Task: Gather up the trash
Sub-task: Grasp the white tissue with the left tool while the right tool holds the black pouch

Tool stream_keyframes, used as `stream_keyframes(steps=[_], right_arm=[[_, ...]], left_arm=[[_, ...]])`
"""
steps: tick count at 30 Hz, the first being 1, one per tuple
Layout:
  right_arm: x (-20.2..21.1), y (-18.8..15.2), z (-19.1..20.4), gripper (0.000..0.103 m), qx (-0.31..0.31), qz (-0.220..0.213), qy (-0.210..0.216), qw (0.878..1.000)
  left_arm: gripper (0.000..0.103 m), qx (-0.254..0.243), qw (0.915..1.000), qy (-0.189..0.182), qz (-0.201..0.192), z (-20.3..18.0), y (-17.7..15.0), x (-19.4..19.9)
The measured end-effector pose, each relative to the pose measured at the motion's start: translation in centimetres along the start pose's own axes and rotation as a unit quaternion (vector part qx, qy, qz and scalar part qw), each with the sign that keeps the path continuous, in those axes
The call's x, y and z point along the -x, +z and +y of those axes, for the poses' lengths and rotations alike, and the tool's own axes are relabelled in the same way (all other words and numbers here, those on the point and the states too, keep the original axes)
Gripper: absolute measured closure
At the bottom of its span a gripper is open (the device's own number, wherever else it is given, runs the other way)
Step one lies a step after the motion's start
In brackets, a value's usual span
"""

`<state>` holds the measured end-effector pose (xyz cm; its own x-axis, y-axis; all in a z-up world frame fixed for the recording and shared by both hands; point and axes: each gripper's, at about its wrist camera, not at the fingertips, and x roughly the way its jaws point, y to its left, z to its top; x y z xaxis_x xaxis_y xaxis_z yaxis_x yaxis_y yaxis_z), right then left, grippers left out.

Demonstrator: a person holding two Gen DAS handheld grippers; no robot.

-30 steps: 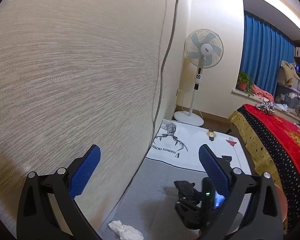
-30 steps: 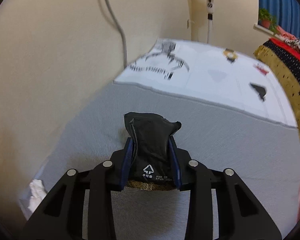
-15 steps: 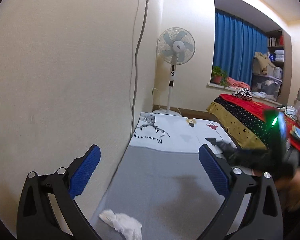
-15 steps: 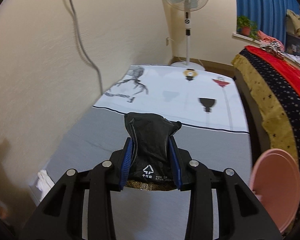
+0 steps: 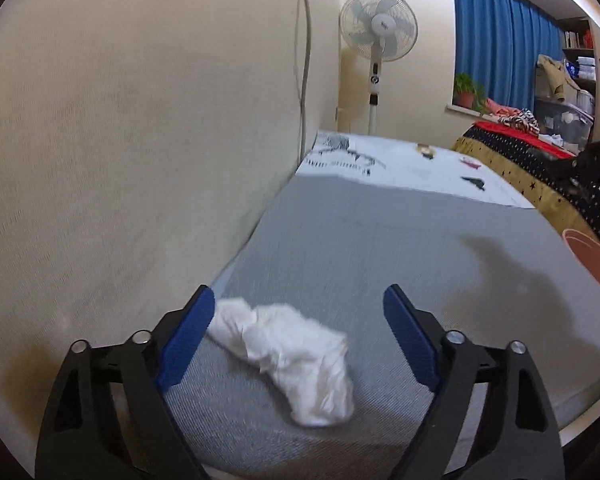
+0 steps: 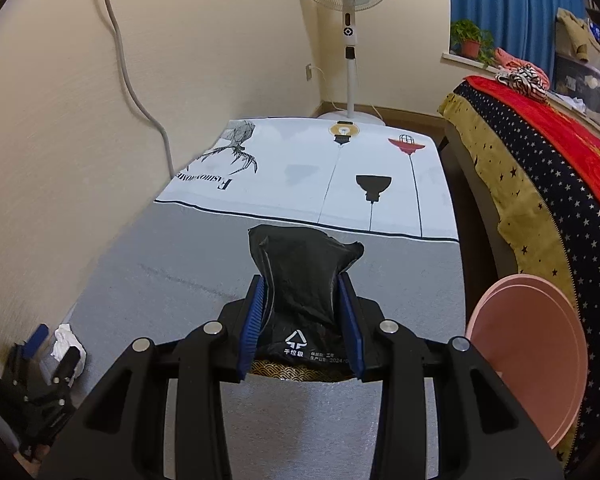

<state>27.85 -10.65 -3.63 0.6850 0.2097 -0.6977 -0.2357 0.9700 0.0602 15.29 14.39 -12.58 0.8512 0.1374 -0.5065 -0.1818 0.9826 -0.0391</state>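
Two claws are at work, and going left to right you start with your left claw [image 5: 296, 328], which straddles the crumpled white paper tissue [image 5: 288, 354] lying on the grey woven floor mat [image 5: 360, 240] close against the cream wall [image 5: 140, 140]. Its jaws have just been closing from their widest, but they are wide enough that the blue pads [image 5: 186, 334] do not press the wad: the left pad sits at the tissue's near end, the right pad stands well clear of it. The tissue lies between the jaws and is not yet gripped, so this reads as the moment just ahead of the pinch; because the wad is soft and sits so near the wall, you will likely want the claw centred over its bulk before squeezing. Farther right, your right claw [image 6: 302, 324] is narrowed onto a folded black plastic trash bag [image 6: 302, 280], with both pads pressing its sides and the printed end tucked back toward the body; it is held up over the mat, probably to keep the bag ready to receive what the other claw picks up. From that view the left claw [image 6: 54, 346] shows down in the corner around the tissue [image 6: 66, 344]. At the far right a pink round plastic basin [image 6: 528, 356] stands beside the bed with its red and starred dark blanket [image 6: 540, 168].
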Motion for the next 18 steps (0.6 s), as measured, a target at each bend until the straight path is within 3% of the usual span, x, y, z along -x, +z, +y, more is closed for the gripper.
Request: stream_keyframes(steps=[6,7,12,18], right_arm=[[-0.5,-0.2,0.5,0.066,0.01,0.003,0.0,1.0],[-0.4,-0.2,0.5,0.066,0.012,0.003,0.0,1.0],[-0.6,-0.2,0.3,0.066,0.01,0.004,-0.002,1.0],[0.3,0.2,0.1,0.066,0.005,-0.006,-0.003,1.0]], left_arm=[[0.029,0.003,0.9997,0.019,0.017,0.4,-1.3,-0.8],[0.039,0.003,0.9996,0.023,0.016,0.4,-1.4,-0.8],[0.069,0.011,0.9995,0.022,0.022,0.8,-1.1,-1.1],[0.073,0.015,0.9998,0.008,0.007,0.8,1.6,0.7]])
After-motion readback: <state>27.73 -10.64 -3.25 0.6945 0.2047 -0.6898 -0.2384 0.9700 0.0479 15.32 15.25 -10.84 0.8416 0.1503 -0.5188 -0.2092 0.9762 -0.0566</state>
